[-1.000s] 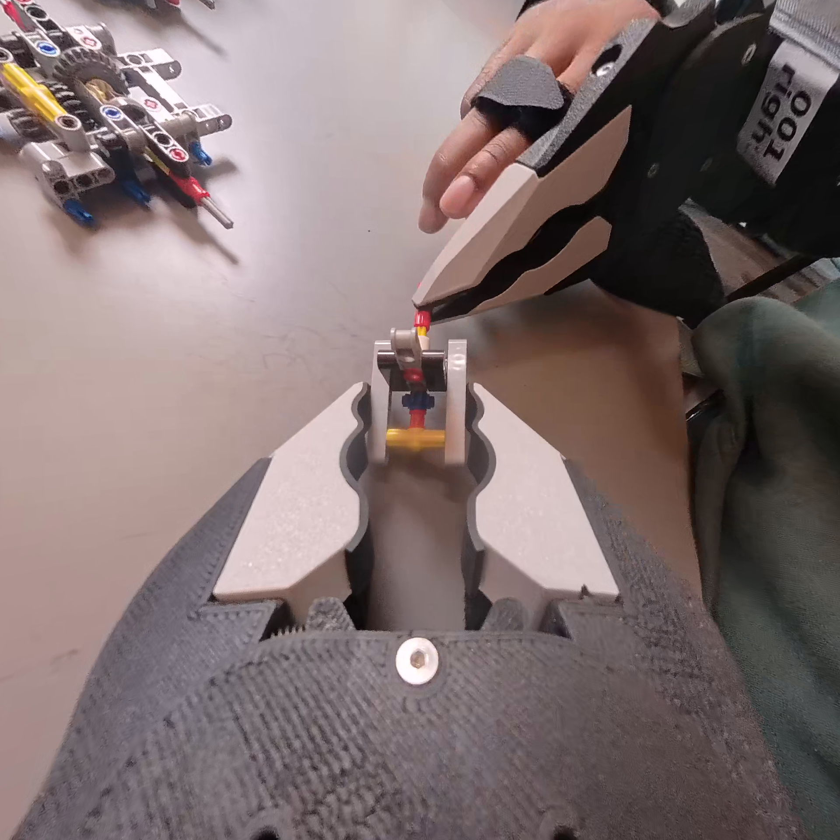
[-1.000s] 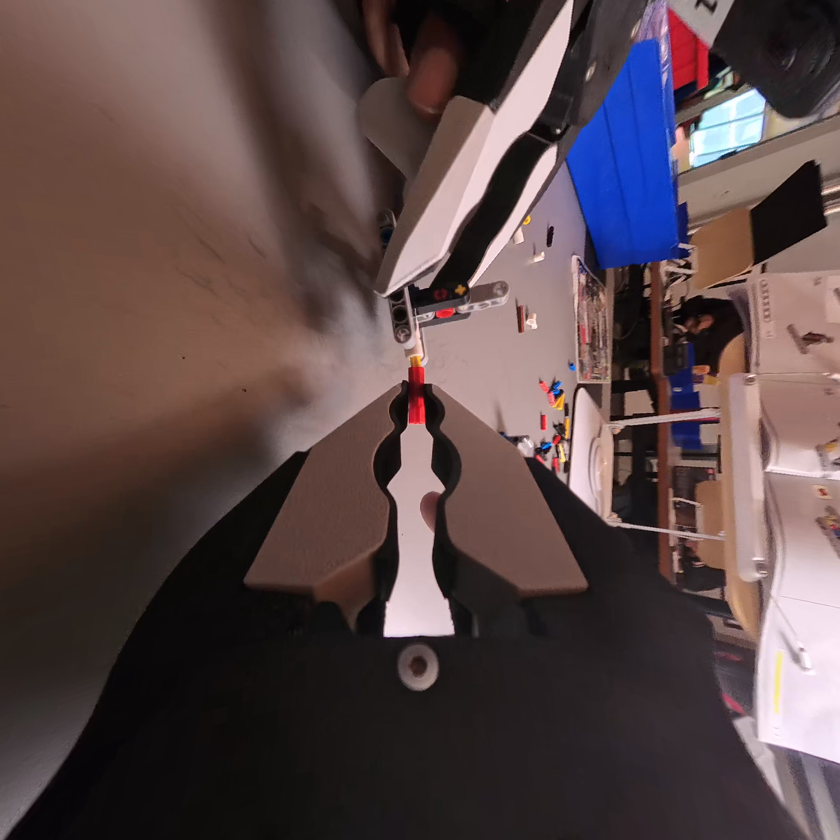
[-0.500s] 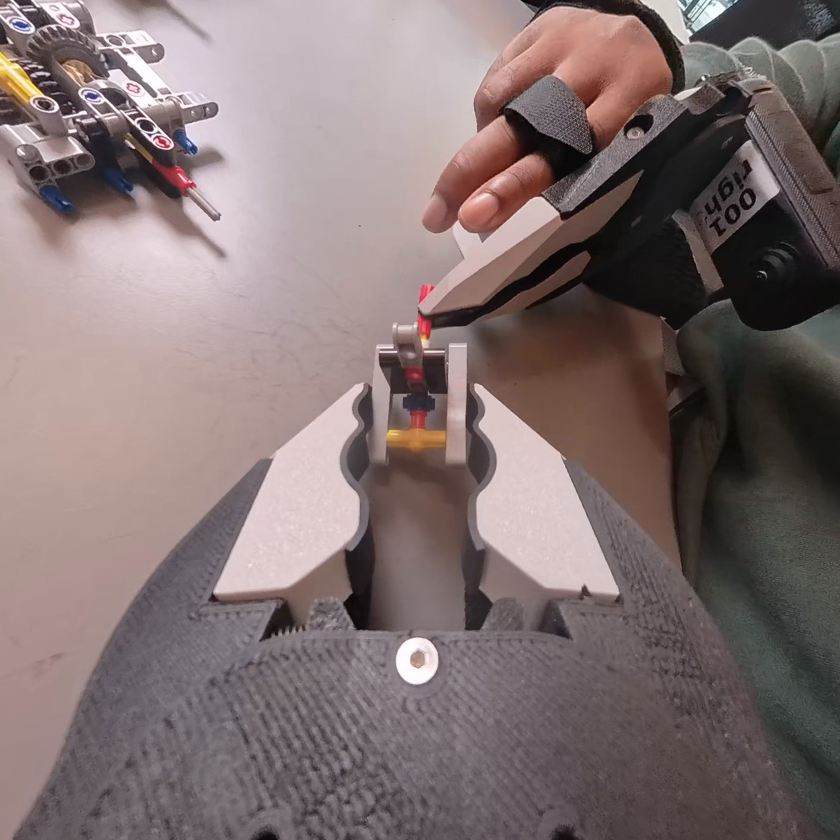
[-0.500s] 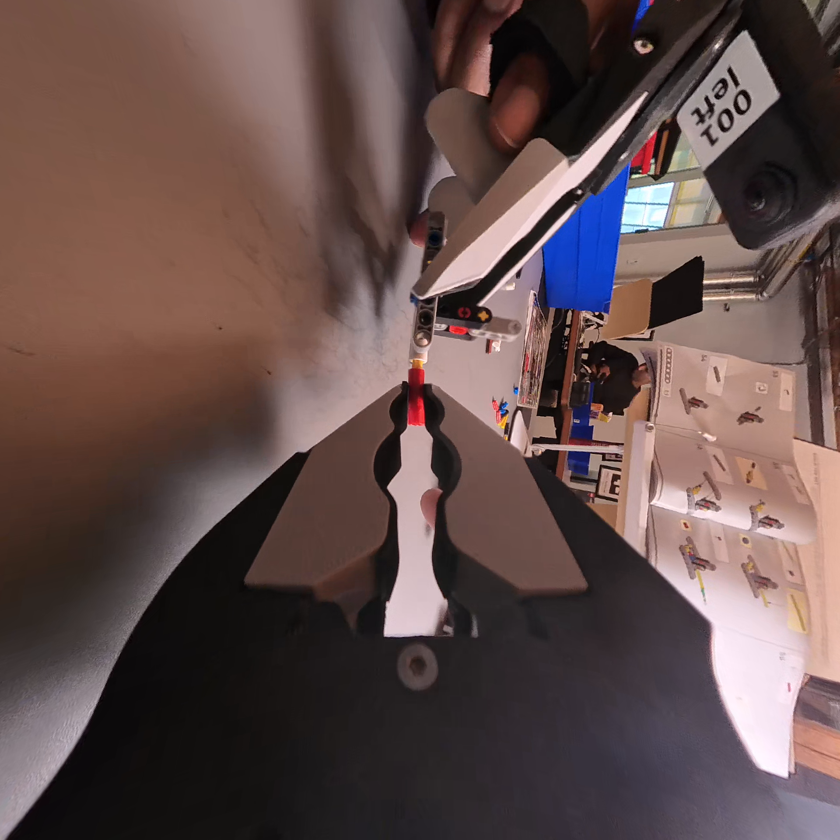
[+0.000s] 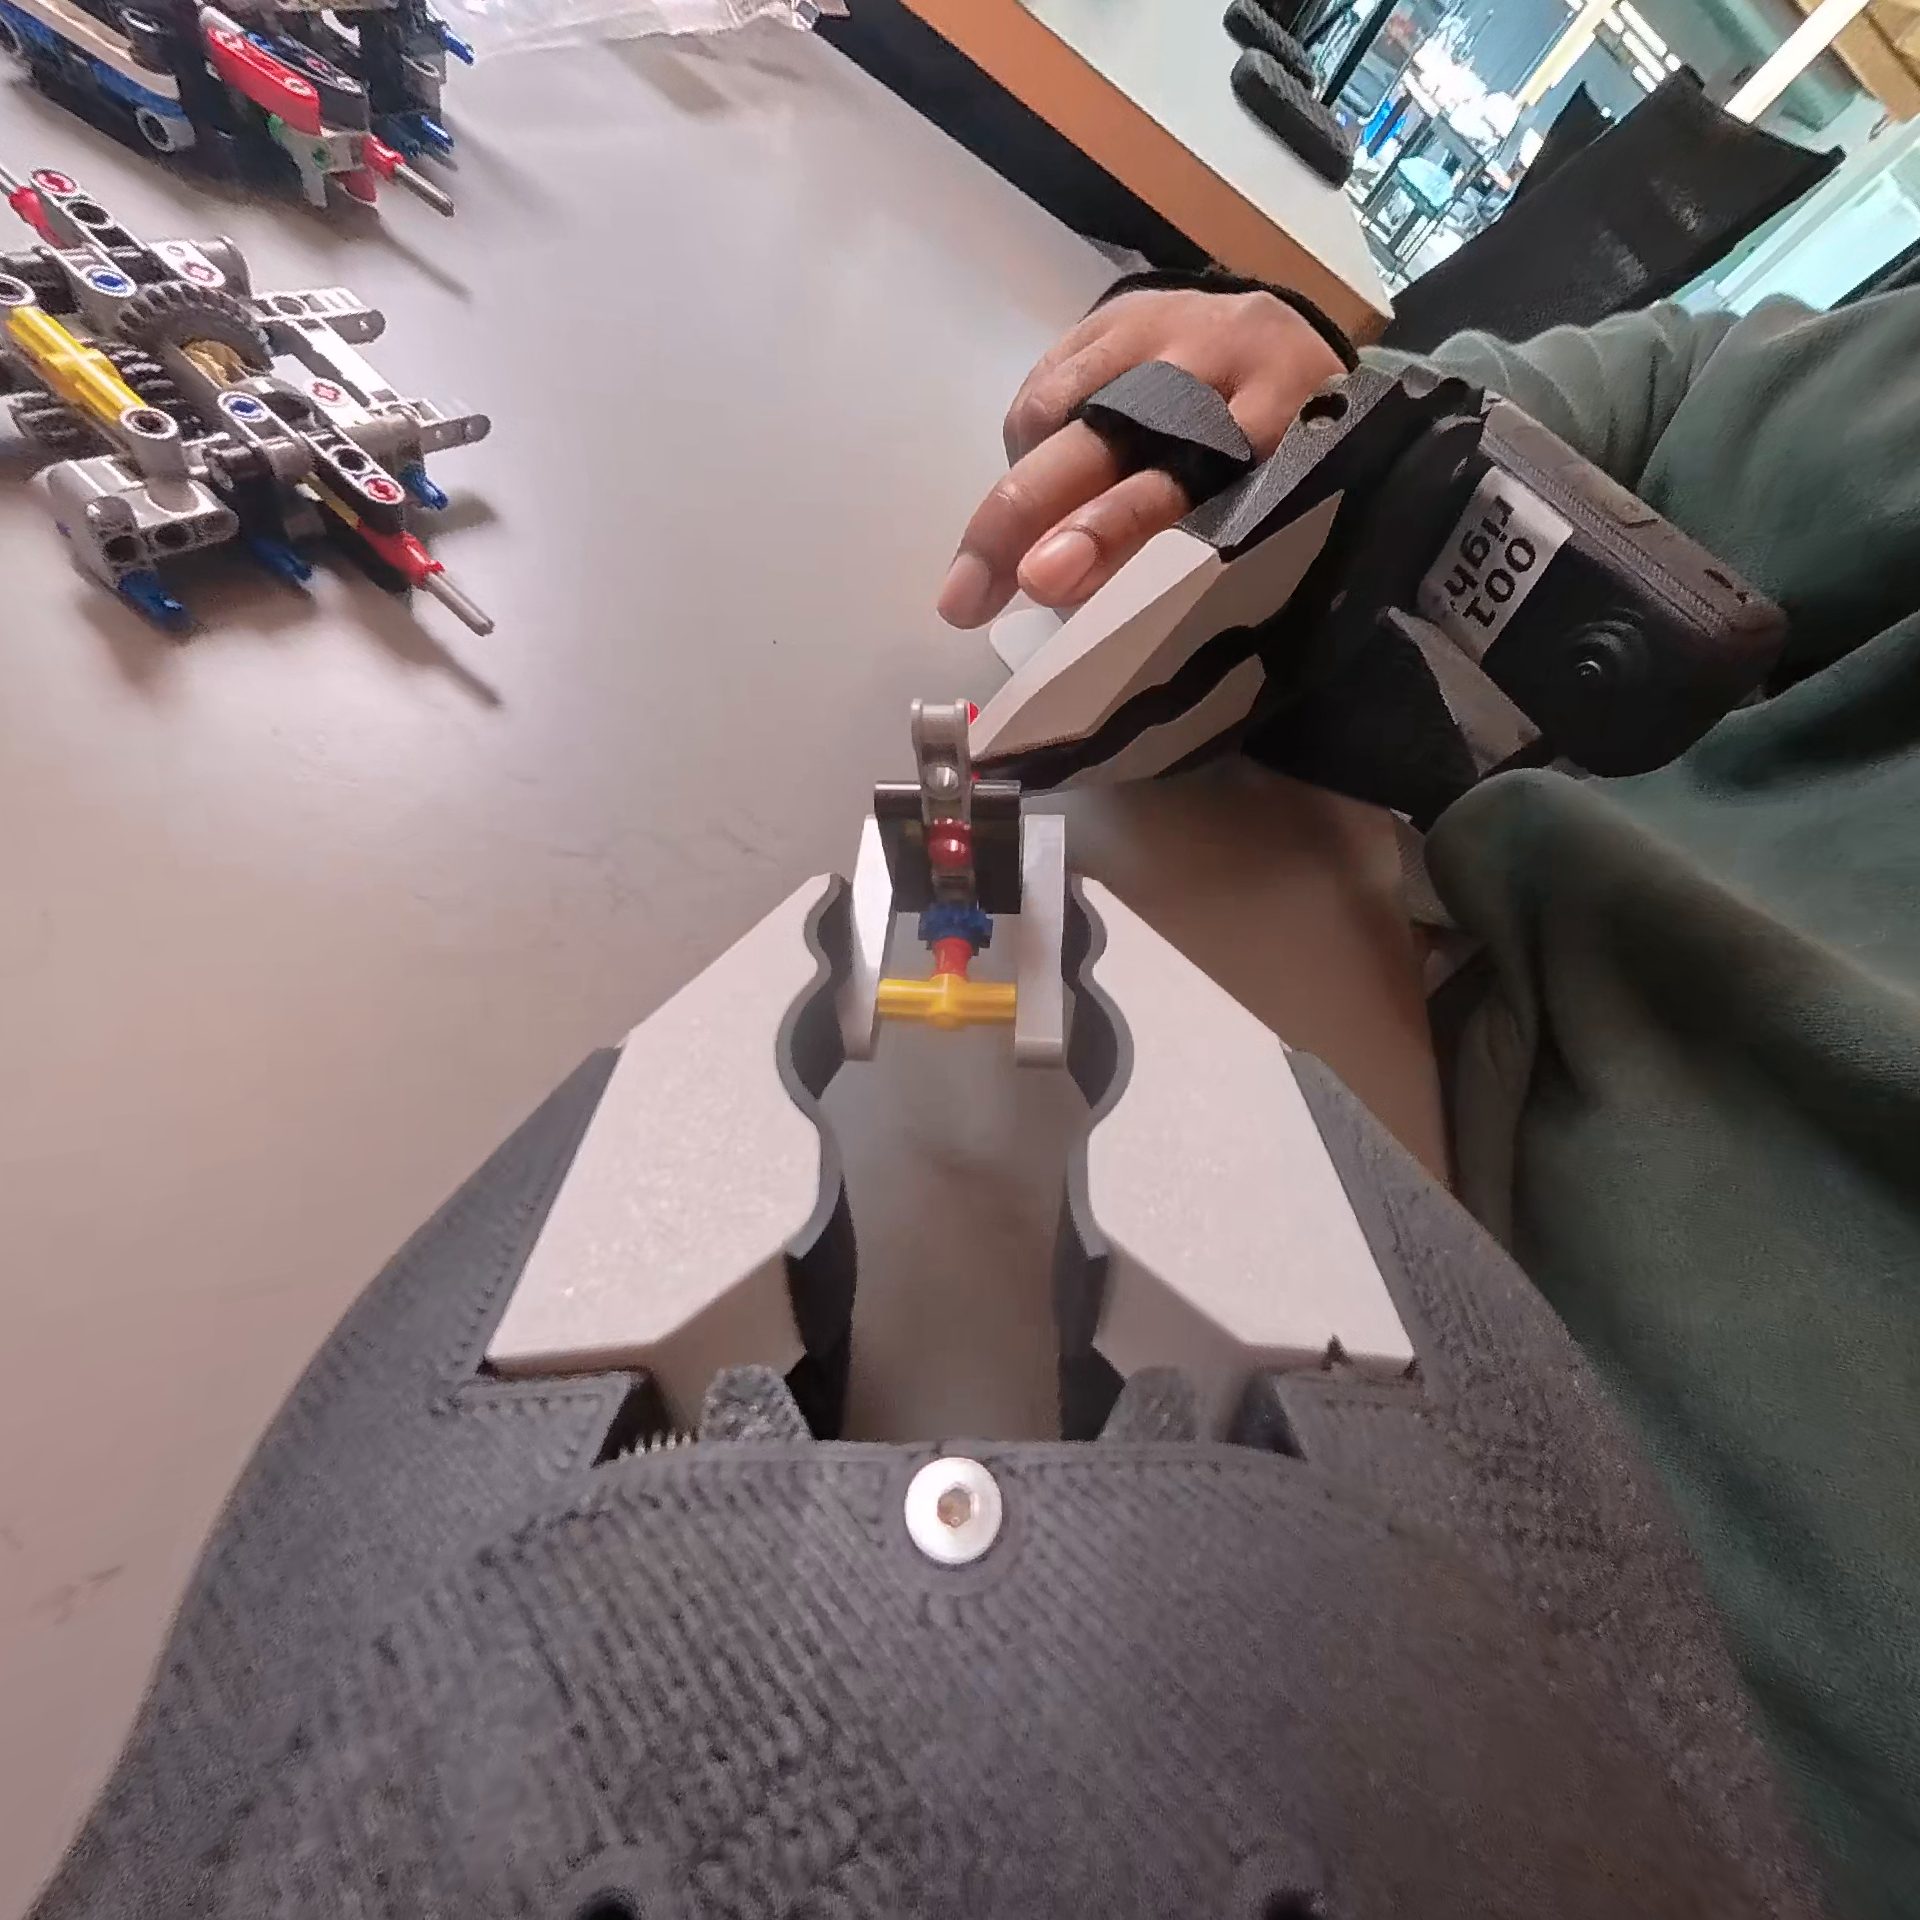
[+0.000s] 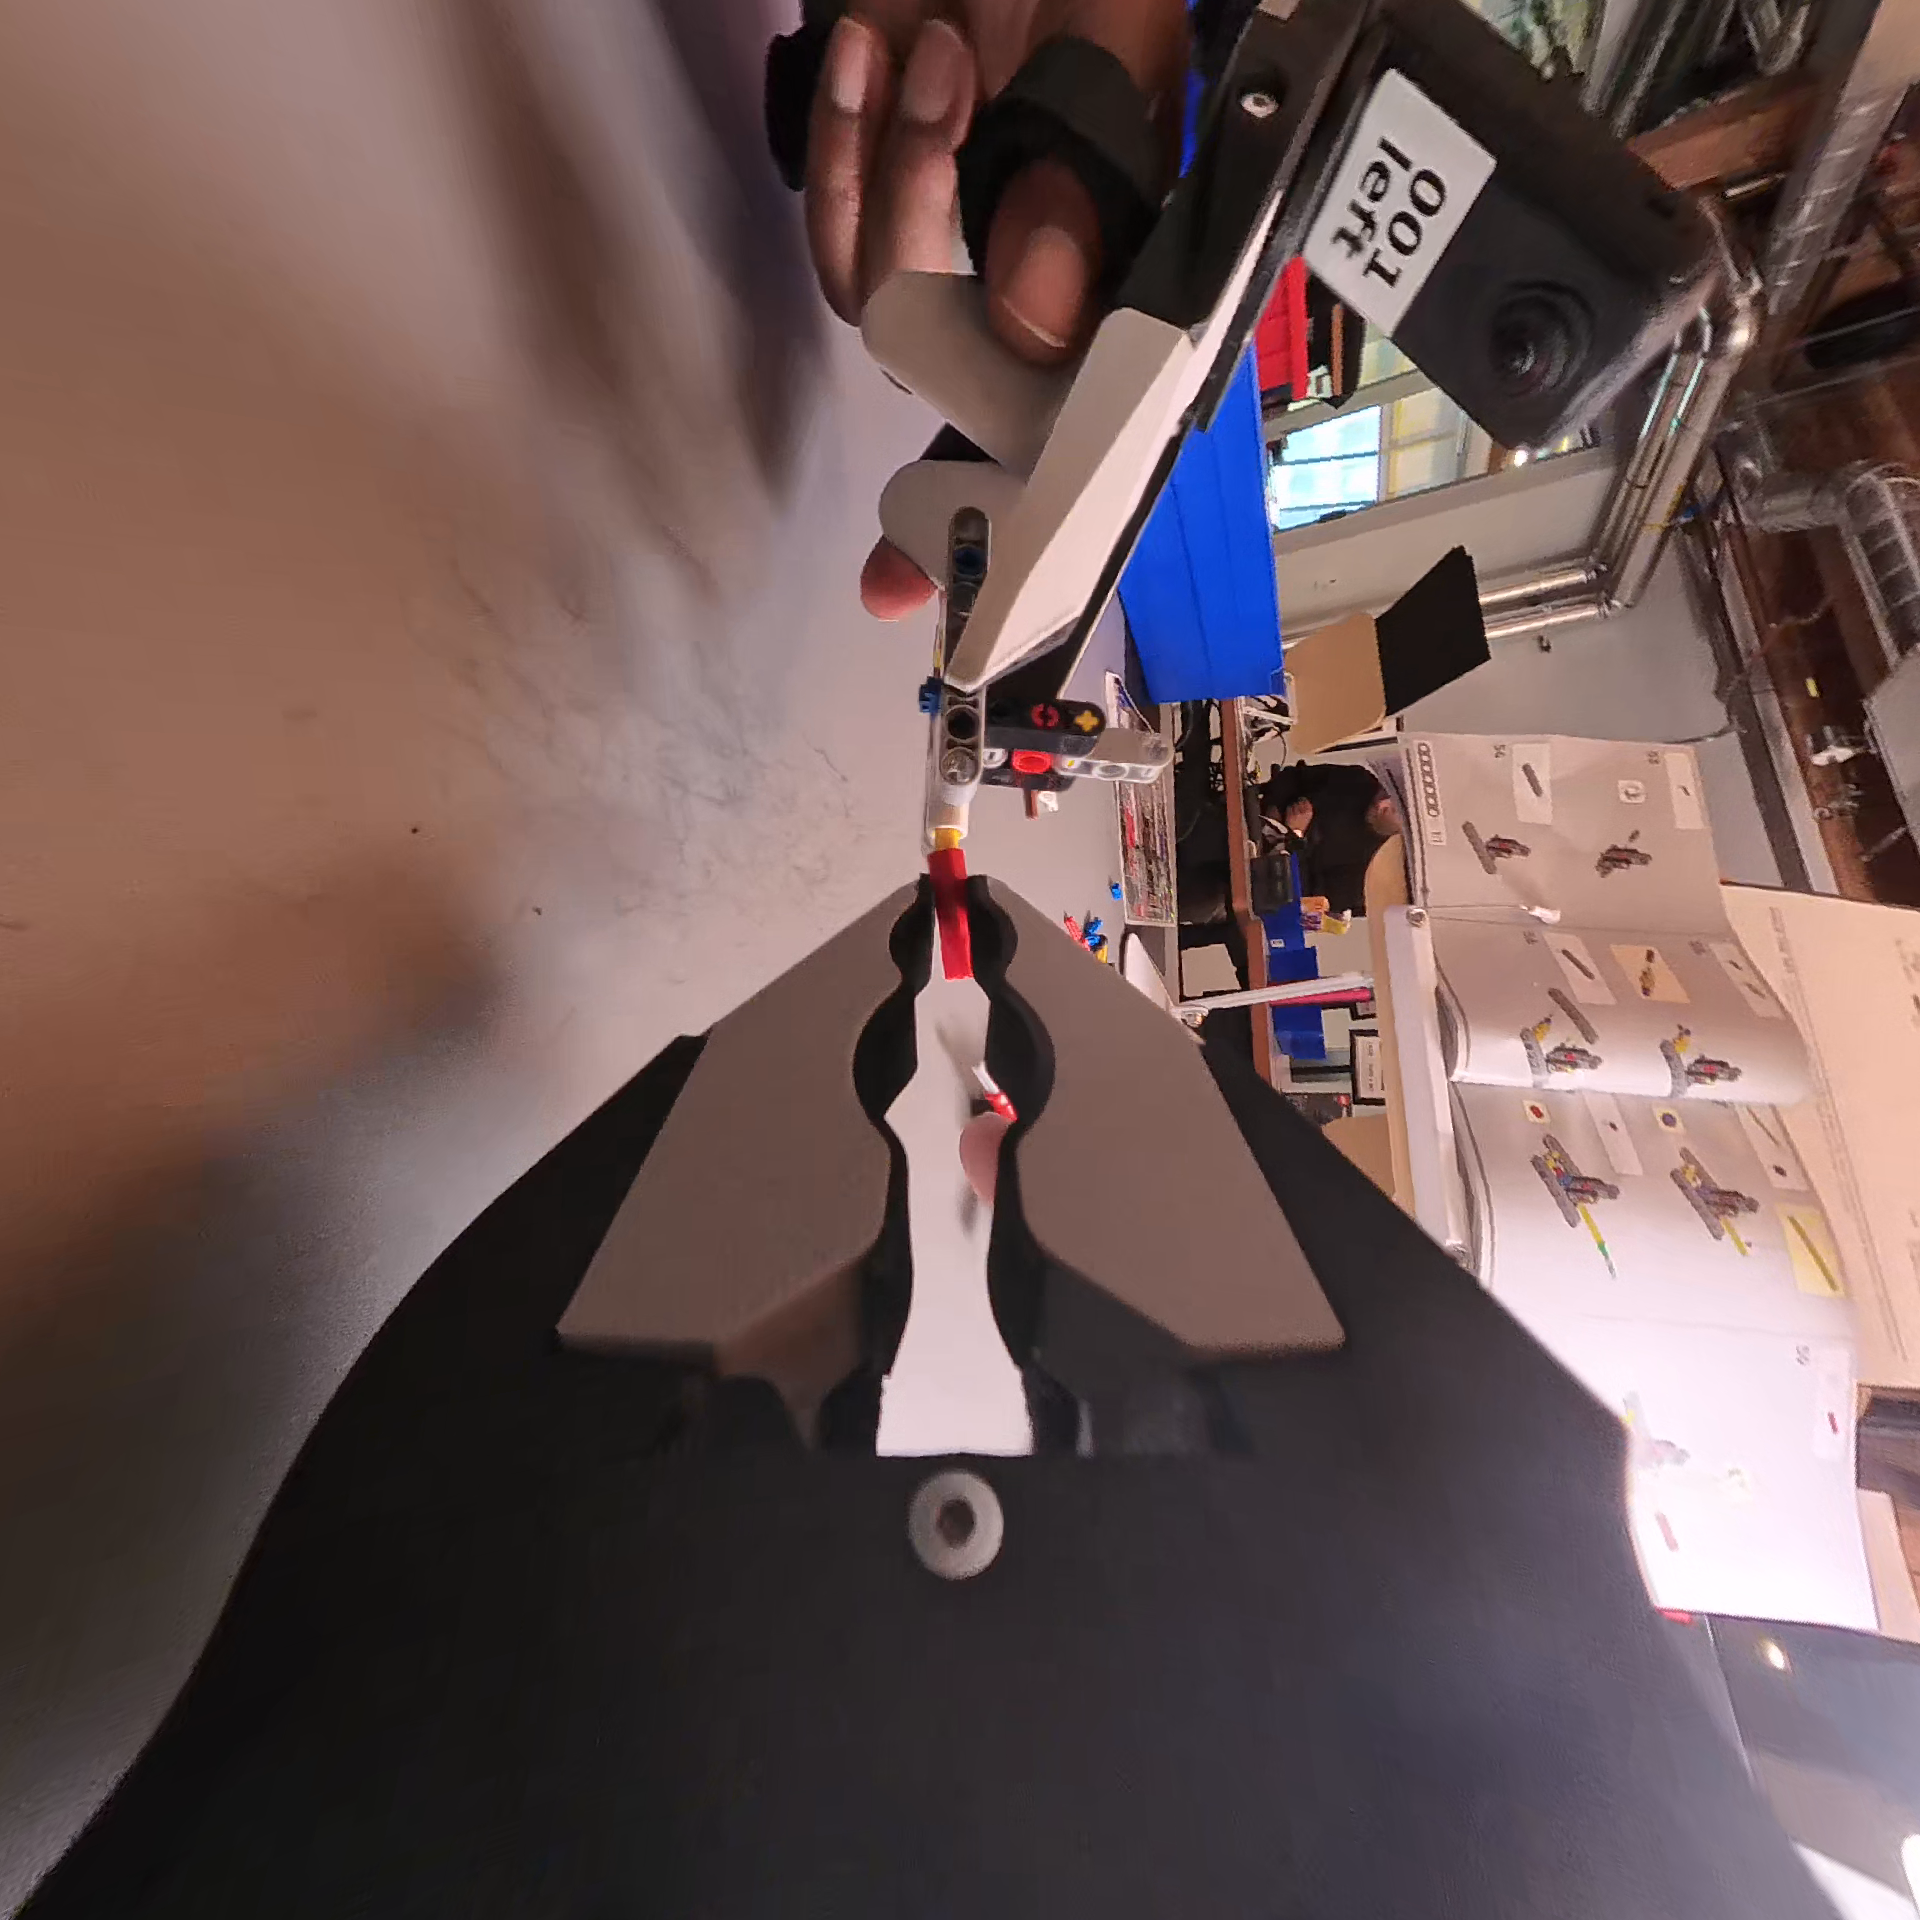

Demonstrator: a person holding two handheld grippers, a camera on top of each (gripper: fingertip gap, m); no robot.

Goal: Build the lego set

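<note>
Far off to the left of my left claw (image 5: 948,935), two built-up brick vehicle assemblies sit on the grey table (image 5: 644,582): the nearer one (image 5: 197,416) with a dark gear and a yellow axle, the farther one (image 5: 260,94) with red and blue parts, both well apart from my fingers. My left claw is clenched on a small brick frame (image 5: 951,914), its two pale grey side beams pressed by the finger pads, a black plate across the front, and a yellow cross axle, a red pin and a blue gear running down the middle. A light grey lever arm (image 5: 940,743) stands up from that frame just ahead of the fingertips. To the right of it my right claw (image 6: 951,914) comes in, clamped on a red axle piece (image 6: 951,925) whose yellow-tipped end meets the lever. The hand (image 5: 1132,416) on that claw and a green sleeve (image 5: 1714,935) fill the space to the right of my left claw. Beyond the right claw's tips lie scattered loose pieces (image 6: 1086,930), and farther right an open instruction booklet (image 6: 1621,987) and a blue bin (image 6: 1205,540).
</note>
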